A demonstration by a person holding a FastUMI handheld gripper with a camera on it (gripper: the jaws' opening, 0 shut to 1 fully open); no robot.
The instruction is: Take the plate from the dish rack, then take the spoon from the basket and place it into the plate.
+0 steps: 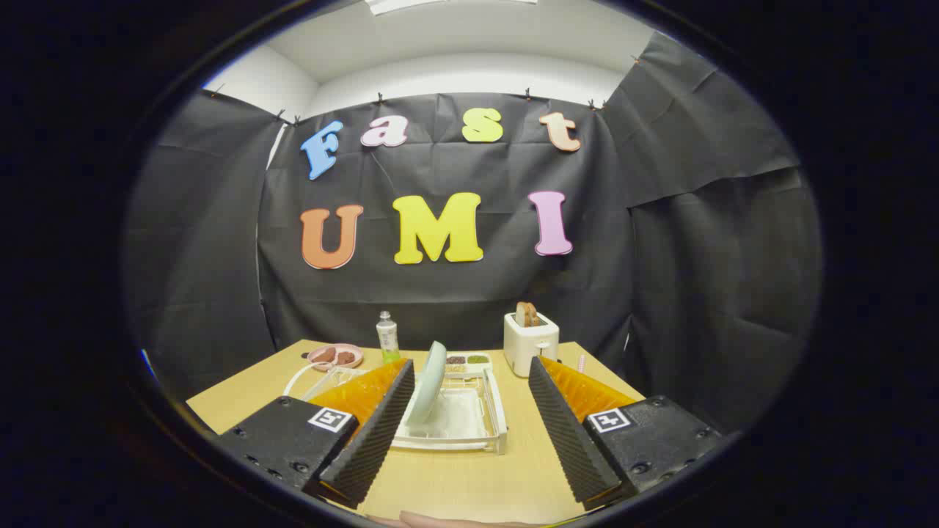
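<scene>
A pale green plate [430, 384] stands on edge in a white dish rack [493, 411] on the wooden table. The rack sits just ahead of my gripper [469, 370], between its two fingers. The plate leans close to the left finger [378, 422]. My gripper is open, with a wide gap and nothing held. A clear basket [330, 381] lies behind the left finger, mostly hidden. I cannot make out the spoon.
A white toaster [530, 342] with bread stands beyond the right finger. A small bottle [387, 336] and a pink dish [335, 357] with brown pieces sit at the back left. A small tray [467, 360] of compartments lies behind the rack.
</scene>
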